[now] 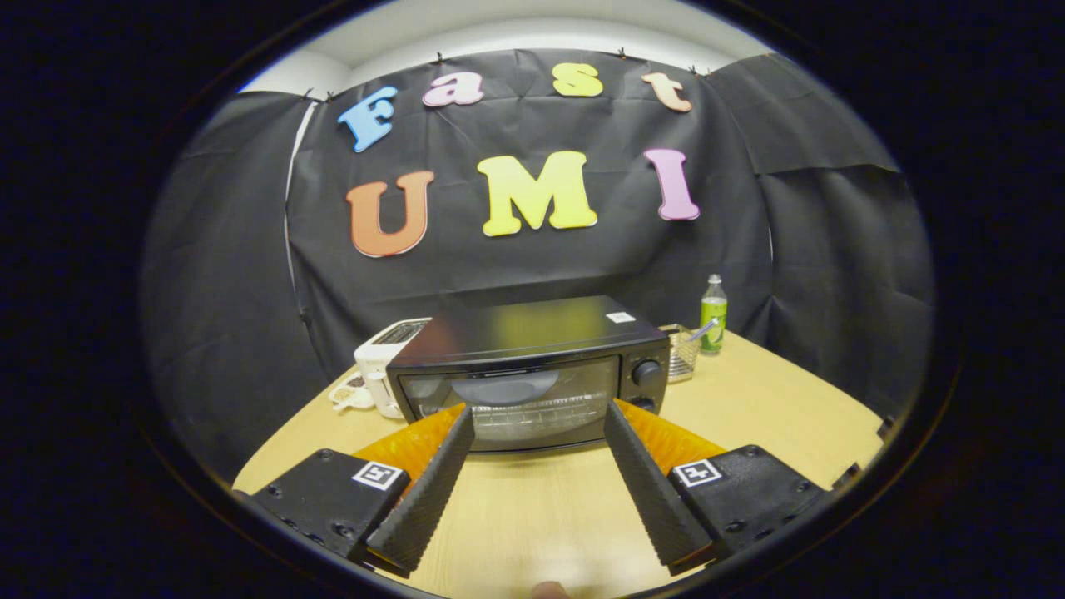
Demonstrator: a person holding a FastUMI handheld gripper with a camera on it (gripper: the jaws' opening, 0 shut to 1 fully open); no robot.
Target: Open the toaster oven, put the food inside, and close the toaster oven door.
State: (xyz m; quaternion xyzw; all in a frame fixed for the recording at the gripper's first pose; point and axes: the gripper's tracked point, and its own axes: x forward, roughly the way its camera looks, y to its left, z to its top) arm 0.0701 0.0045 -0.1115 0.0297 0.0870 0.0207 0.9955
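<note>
A black toaster oven (pixel 532 333) stands on the wooden table (pixel 774 416), facing me, just beyond my fingertips. Its glass door (pixel 566 408) is closed, with a curved handle (pixel 507 388) along the top edge. A wire rack shows dimly behind the glass. Two knobs (pixel 646 372) sit on the oven's right side. My gripper (pixel 539 414) is open and wide, holding nothing. One finger (pixel 433 482) points at the door's lower left and the other finger (pixel 645 474) at its lower right. Both tips are short of the door, apart from it.
A white toaster (pixel 378 358) stands behind the oven's left side, with a small white dish (pixel 349 391) beside it. Right of the oven are a wire basket (pixel 684 349) holding a utensil and a green bottle (pixel 713 314). Bare tabletop lies between my fingers.
</note>
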